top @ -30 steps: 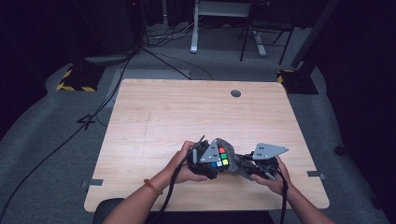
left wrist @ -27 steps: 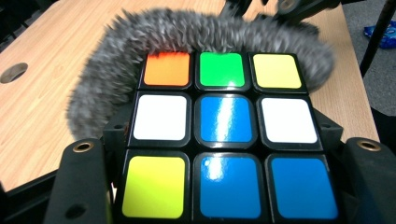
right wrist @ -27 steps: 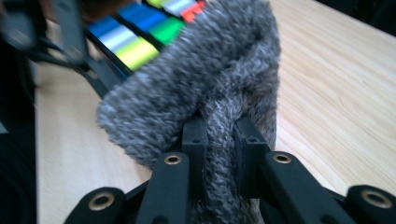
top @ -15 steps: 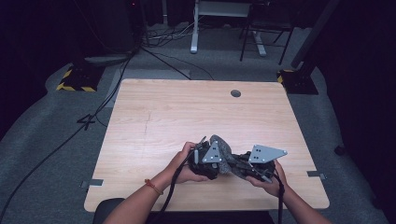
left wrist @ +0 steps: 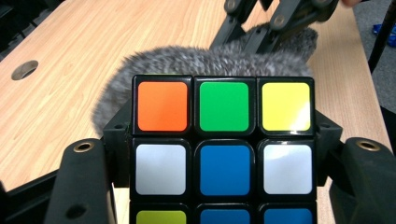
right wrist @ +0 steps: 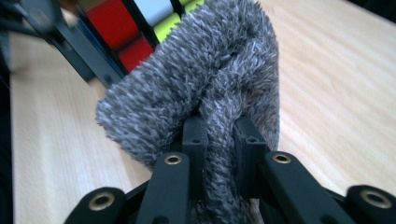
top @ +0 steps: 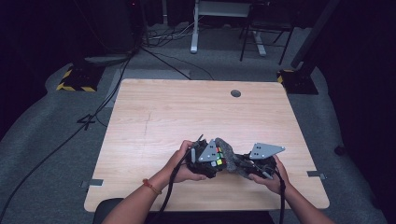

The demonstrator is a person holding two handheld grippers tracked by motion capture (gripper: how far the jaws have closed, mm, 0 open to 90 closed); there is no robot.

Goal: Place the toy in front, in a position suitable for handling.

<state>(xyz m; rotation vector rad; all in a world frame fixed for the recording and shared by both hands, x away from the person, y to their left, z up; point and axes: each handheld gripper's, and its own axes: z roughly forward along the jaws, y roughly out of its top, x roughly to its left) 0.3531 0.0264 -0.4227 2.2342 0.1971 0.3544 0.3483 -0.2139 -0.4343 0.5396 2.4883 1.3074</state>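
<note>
Cube and cloth meet near our edge of the big wooden table [top: 154, 116], and we hold both up just over the wood; the table is the biggest thing we see, pale and bare, with a small round hole [top: 236, 93] far across it; next in size is the fuzzy grey cloth [right wrist: 205, 74], bunched into a soft lump; our right gripper [right wrist: 219, 135] has its jaws pinched tight on a fold of it; the cloth presses against the far side of the puzzle cube [left wrist: 224, 140]; our left gripper [left wrist: 224, 158] hugs the cube from both sides, jaws snug against it; the cube's face toward us shows orange, green and yellow squares on top, then white, blue, white below; red squares peek out past the cloth in the right gripper view.
</note>
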